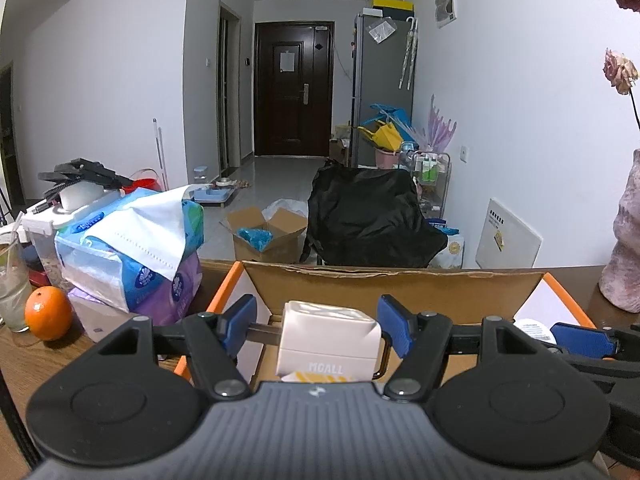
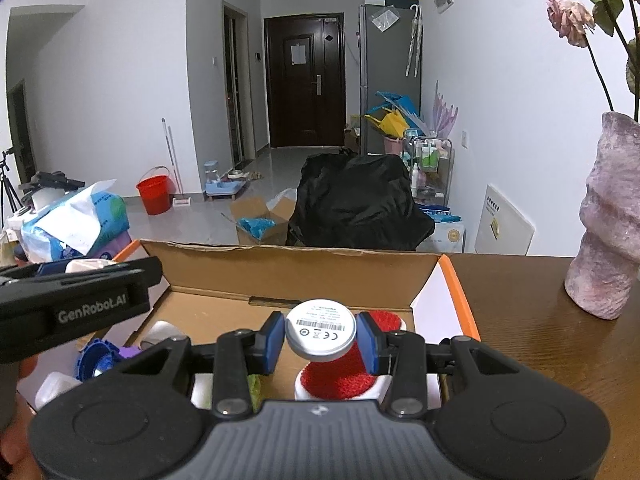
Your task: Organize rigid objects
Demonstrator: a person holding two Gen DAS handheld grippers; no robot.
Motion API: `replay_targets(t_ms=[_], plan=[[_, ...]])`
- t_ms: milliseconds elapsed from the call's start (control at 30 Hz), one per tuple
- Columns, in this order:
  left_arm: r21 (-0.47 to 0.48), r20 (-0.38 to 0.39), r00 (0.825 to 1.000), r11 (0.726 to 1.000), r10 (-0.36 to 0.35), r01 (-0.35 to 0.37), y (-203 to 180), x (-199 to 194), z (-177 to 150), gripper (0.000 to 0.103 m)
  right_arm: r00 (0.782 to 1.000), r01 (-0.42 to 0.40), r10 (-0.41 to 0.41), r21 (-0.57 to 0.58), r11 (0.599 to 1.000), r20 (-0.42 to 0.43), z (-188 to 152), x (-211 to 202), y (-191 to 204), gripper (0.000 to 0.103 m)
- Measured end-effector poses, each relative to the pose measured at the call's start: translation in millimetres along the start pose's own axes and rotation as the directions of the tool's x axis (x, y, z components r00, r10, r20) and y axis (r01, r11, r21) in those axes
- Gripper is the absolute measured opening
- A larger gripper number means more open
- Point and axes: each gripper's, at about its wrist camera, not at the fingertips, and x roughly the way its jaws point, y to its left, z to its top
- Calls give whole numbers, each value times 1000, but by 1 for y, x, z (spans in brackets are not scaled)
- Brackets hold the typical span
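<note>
Both loads hang over the cardboard box (image 2: 296,268): the left gripper (image 1: 318,330) seemingly clamps a white cube (image 1: 328,340) (contact unclear), the right gripper (image 2: 320,338) pinches a white disc (image 2: 321,330); next, lower and release.

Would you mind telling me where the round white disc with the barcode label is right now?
In the right wrist view, the round white disc sits clamped in the right gripper, above the open cardboard box and a red-topped brush.

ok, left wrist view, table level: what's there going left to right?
Glass → orange → tissue packs → cardboard box, with the white cube in the left gripper in front of it → pink vase.
</note>
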Motion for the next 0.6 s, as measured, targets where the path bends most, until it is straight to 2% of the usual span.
replay_targets(t_ms=[233, 300, 333, 467, 500, 600], plan=[[19, -2, 1000, 1000, 20, -20, -2, 0, -1, 72, 1000, 22, -22, 6, 1000, -21, 1, 4, 1, 39], [20, 6, 999, 999, 47, -47, -2, 0, -1, 95, 999, 31, -31, 12, 999, -32, 1, 6, 0, 39], [15, 13, 998, 998, 66, -66, -1, -1, -1, 101, 999, 42, -41, 14, 999, -33, 1, 6, -1, 42], [-2, 11, 996, 996, 88, -88, 4, 0, 1, 103, 997, 80, -79, 26, 996, -17, 2, 3, -4, 87], [-4, 6, 996, 996, 90, -90, 5, 1, 1, 103, 996, 92, -91, 28, 995, -4, 2, 2, -4, 95], [0, 3, 995, 995, 99, -99, 5, 1, 1, 103, 995, 100, -100, 32, 994, 17, 3, -2, -6, 103]])
